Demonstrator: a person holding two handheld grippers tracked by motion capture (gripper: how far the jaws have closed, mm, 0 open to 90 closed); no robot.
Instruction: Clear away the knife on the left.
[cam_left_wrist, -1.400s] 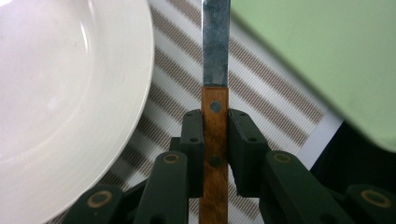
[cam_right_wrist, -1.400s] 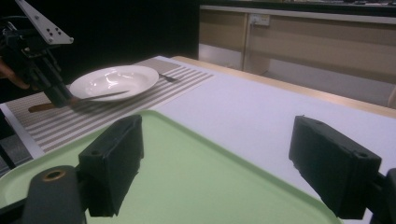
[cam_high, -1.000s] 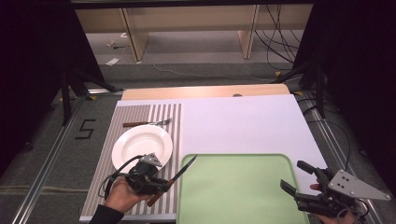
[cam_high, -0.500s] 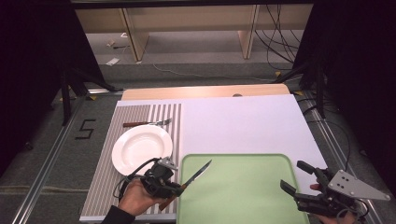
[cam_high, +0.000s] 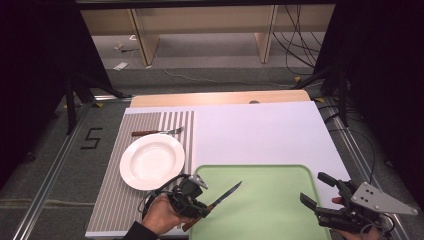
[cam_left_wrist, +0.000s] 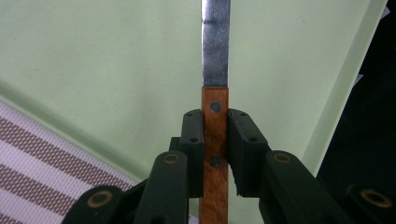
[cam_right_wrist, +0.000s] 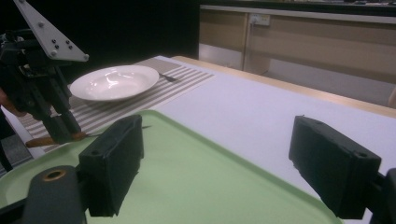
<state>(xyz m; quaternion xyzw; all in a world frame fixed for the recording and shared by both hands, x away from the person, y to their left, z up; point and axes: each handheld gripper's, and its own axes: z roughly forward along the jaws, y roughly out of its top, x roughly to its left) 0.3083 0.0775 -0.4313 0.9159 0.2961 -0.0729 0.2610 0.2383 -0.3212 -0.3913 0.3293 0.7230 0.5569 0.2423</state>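
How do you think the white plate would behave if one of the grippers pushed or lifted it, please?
The plate looks glazed and rigid, so probably slippery and breakable. Resting on the striped mat, it would likely slide rather than tip. Its raised rim may offer a grip, though it seems heavy for one edge.

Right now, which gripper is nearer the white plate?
Left. The left gripper, shut on the knife, sits just below the plate; the right gripper is open across the green tray.
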